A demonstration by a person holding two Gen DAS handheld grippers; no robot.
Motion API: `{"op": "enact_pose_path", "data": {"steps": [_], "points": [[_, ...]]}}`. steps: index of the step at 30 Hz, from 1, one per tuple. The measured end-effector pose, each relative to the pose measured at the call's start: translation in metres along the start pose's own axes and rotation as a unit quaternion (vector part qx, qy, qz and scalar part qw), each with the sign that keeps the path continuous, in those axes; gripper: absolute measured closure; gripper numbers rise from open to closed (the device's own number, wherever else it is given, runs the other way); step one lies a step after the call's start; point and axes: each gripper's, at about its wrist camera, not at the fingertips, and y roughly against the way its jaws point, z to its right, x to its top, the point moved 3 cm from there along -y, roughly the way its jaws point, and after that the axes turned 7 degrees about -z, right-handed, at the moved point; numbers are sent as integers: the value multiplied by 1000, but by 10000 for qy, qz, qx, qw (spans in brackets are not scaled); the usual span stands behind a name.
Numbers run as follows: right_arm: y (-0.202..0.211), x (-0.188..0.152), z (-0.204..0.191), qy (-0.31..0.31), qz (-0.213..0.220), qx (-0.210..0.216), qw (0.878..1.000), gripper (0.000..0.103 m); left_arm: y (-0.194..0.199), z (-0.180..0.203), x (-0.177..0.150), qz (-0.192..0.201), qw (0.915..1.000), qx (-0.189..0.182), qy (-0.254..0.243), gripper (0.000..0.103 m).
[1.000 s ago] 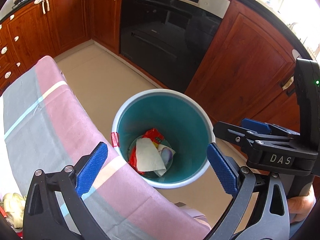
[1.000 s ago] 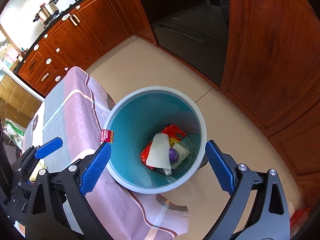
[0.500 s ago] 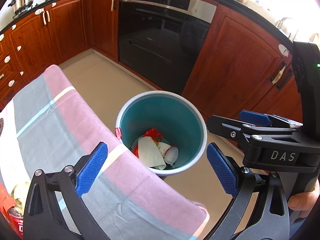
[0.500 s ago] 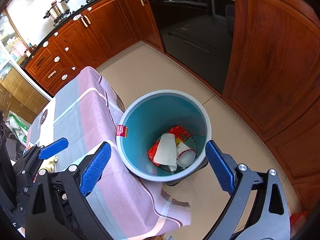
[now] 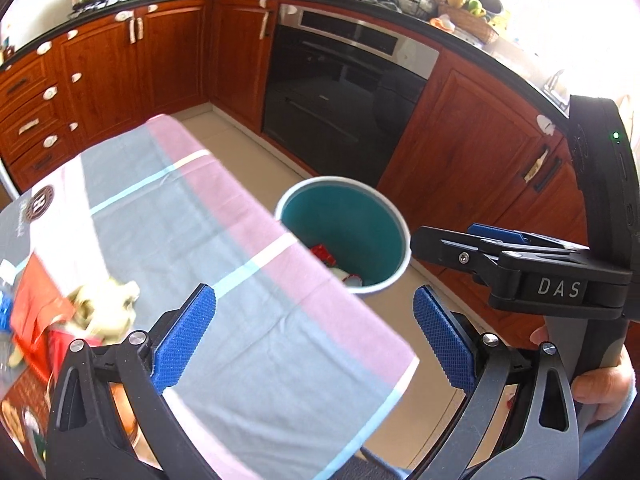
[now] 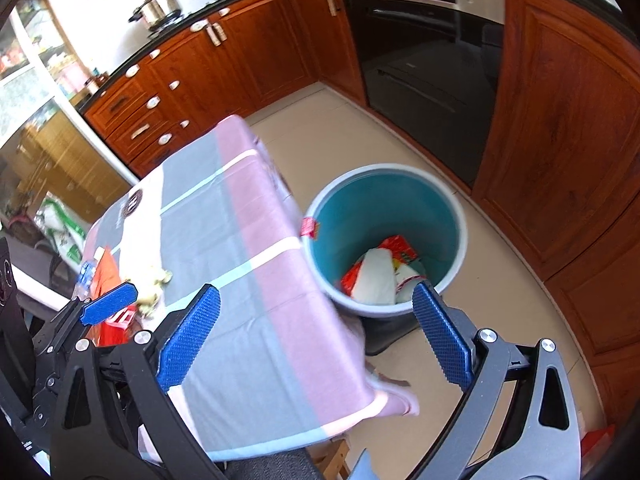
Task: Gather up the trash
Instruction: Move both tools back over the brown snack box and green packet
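The teal bin [image 5: 372, 220] with a grey rim stands on the floor by the table's far corner. It holds a red wrapper [image 6: 401, 247], a white paper [image 6: 374, 280] and a white cup [image 6: 409, 283]. On the table's left end lie a crumpled yellowish piece [image 5: 105, 309] and a red-orange packet [image 5: 34, 306]; they show again in the right wrist view as the yellowish piece [image 6: 154, 285] and the packet [image 6: 105, 276]. My left gripper [image 5: 314, 340] is open and empty above the cloth. My right gripper [image 6: 316, 340] is open and empty, between table edge and bin.
A pink and grey striped cloth [image 5: 208, 240] covers the table. Wooden cabinets [image 5: 472, 152] and a black oven [image 5: 340, 92] stand close behind the bin. Beige floor [image 6: 480, 320] lies open to the right of the bin. A hand [image 5: 600, 388] holds the right gripper's handle.
Both grippers have drawn back and up from over the bin toward the table. The bin looks smaller and farther, and the trash on the table's left end has come into view.
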Motion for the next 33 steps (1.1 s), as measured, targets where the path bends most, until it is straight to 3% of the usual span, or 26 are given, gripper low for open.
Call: {"op": "enact_pose_path", "data": {"steps": [10,18,25,33], "points": [[-18,-49,-99,751,-466,423,9952,10,60,-84,-92,-46,9966,504,643,4],[-37,-92,-165,1240,-843,711,9861,10,100,-169,-188,-159,9839,1089,1409,4],[-61,-133,-217,1782,-1406,823,9704,10,111,-213,-256,-366,9718,1170,2015,4],[-85,-169,-292,2684,-1731,1010,9422,10,125,-244,-287,-309,9727,1128,2005,4]]}}
